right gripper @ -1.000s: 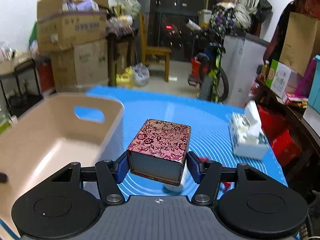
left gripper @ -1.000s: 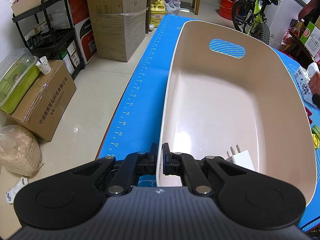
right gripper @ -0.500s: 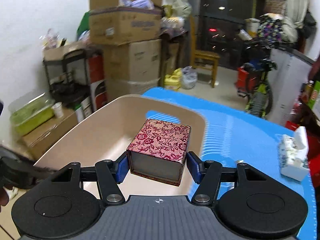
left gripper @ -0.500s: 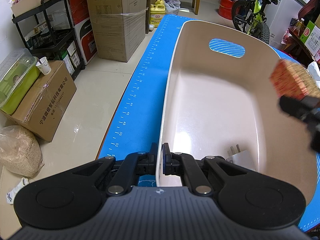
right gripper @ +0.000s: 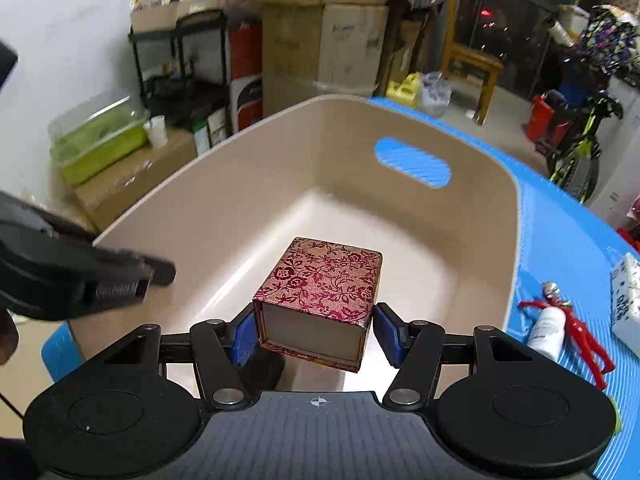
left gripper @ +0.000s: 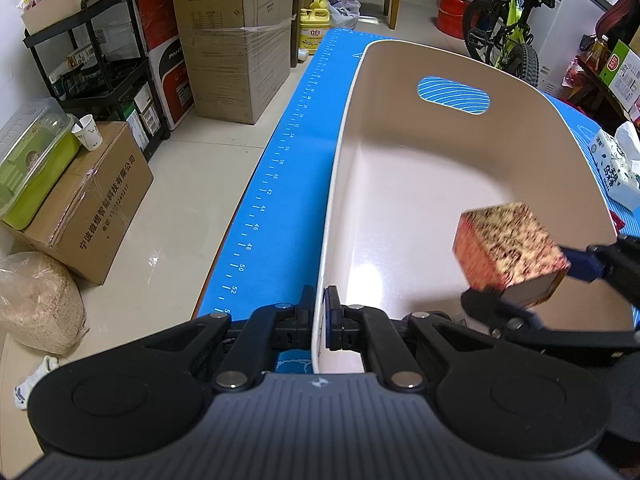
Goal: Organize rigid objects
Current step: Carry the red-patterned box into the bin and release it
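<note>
A beige plastic bin with a handle slot stands on the blue mat. My left gripper is shut on the bin's near rim. My right gripper is shut on a red floral box and holds it in the air over the inside of the bin. In the left wrist view the box hangs over the bin's right half. The left gripper shows at the left of the right wrist view. The white plug seen earlier is hidden.
A red and silver toy figure and a tissue pack lie on the mat right of the bin. The tissue pack also shows in the left wrist view. Cardboard boxes and a shelf cart stand on the floor left of the table.
My right gripper has carried the floral box leftward from over the mat to over the bin's inside and lower. My left gripper has kept its hold on the bin rim.
</note>
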Available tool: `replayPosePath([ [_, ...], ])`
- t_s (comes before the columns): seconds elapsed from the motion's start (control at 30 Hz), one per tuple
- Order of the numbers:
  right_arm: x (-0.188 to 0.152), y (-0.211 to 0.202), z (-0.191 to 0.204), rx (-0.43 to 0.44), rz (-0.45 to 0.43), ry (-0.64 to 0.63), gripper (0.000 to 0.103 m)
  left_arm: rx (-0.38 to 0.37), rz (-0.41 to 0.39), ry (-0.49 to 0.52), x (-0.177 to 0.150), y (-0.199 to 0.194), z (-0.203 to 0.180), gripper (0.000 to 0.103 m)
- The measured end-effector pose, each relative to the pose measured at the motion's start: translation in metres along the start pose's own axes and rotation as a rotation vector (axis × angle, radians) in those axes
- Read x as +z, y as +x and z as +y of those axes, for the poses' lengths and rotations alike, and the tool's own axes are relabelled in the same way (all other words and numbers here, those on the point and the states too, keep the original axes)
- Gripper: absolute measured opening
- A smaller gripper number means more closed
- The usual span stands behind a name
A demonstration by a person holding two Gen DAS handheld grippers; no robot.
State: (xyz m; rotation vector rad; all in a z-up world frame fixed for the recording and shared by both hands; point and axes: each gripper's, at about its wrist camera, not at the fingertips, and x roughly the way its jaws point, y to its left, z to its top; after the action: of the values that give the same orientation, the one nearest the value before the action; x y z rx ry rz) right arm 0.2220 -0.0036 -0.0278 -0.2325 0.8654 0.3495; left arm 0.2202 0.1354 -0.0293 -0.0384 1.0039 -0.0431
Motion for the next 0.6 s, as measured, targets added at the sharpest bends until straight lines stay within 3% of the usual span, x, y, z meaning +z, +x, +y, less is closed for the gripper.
replayPosePath([
  [0.13,-0.002,0.007,0.002,0.014,0.052,-0.004,0.065,0.0,0.0,0.0,0.0,0.0,-0.001,0.007],
  [0.27,0.0,0.001,-0.003,0.015,0.036,0.022,0.067,0.003,0.003,0.003,0.0,0.0,-0.001,0.007],
  [0.47,0.0,-0.024,-0.017,-0.001,-0.041,0.096,0.078,0.002,0.003,0.004,0.0,0.001,-0.001,0.007],
  [0.6,-0.005,-0.045,-0.035,-0.06,-0.11,0.149,0.088,0.001,0.003,0.003,0.0,0.001,-0.001,0.007],
])
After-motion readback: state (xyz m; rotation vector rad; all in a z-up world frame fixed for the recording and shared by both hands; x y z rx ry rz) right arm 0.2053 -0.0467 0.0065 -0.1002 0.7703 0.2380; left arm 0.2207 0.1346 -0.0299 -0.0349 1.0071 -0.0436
